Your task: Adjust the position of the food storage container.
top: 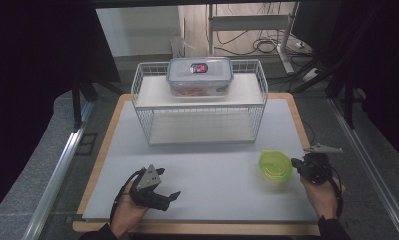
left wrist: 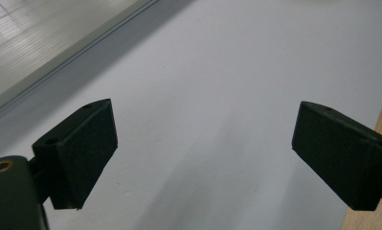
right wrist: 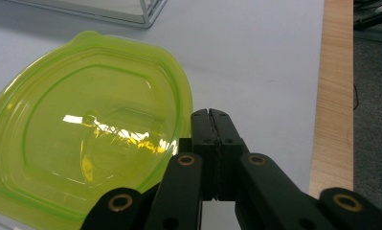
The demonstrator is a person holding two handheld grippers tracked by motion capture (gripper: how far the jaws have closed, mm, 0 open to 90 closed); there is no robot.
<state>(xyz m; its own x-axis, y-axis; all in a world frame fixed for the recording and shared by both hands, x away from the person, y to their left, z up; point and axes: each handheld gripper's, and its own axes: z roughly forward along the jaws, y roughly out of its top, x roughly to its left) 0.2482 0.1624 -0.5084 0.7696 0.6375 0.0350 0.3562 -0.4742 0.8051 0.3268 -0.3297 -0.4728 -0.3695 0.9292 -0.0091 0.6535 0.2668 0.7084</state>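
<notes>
Up close, the right claw (right wrist: 211,115) seemingly pinches the green lid's (right wrist: 83,129) rim.

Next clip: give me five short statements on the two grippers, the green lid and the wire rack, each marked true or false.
1. The right gripper has its jaws shut. True.
2. The left gripper is shut. False: its jaws stand wide apart over the bare table.
3. The green lid lies on the rack's top shelf. False: it lies on the table beside the right gripper.
4. A clear lidded container sits on top of the wire rack. True.
5. The left gripper holds the lid. False: nothing is between its jaws.
</notes>
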